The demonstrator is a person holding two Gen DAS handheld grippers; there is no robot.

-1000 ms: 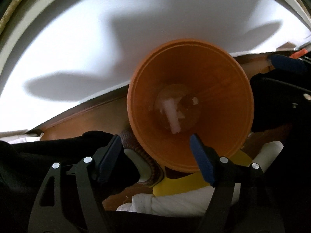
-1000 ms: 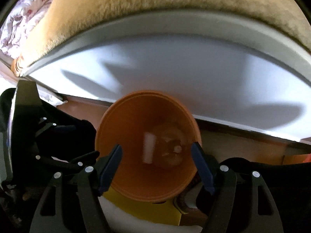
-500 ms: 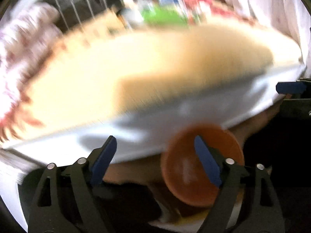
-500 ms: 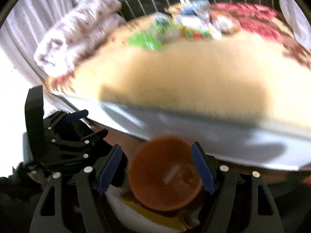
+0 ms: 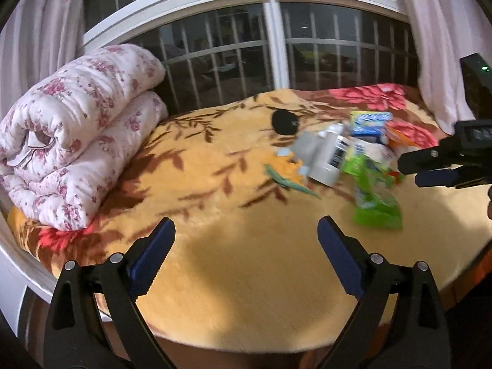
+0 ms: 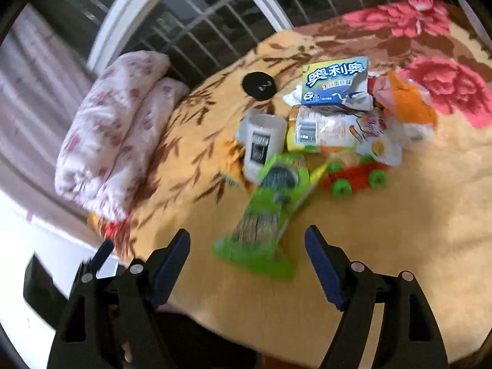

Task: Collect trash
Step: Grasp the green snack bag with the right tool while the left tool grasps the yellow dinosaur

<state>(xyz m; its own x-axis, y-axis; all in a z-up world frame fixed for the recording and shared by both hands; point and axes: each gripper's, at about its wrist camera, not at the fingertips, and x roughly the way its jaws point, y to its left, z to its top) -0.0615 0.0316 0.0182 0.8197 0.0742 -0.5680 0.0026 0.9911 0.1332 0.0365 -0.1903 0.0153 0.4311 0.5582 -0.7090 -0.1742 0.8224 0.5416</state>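
Observation:
A heap of trash lies on a yellow floral blanket (image 6: 399,215) on the bed. It holds a green wrapper (image 6: 267,212) (image 5: 373,196), a white cup (image 6: 261,141) (image 5: 327,156), a blue biscuit pack (image 6: 335,80) (image 5: 369,123), a yellow snack bag (image 6: 319,132), an orange wrapper (image 6: 409,98) and a red toy car with green wheels (image 6: 356,175). My right gripper (image 6: 247,264) is open and empty, just short of the green wrapper. My left gripper (image 5: 246,252) is open and empty over bare blanket, left of the heap. The orange bin is out of view.
A rolled floral quilt (image 5: 73,153) lies at the left of the bed. A black round disc (image 5: 284,121) (image 6: 258,85) rests behind the heap. A barred window (image 5: 276,52) and curtains stand beyond. The right gripper shows at the edge of the left wrist view (image 5: 446,166).
Both grippers have risen from over the orange bin below the bed edge and now look across the bed at the trash heap. Both stay open and empty.

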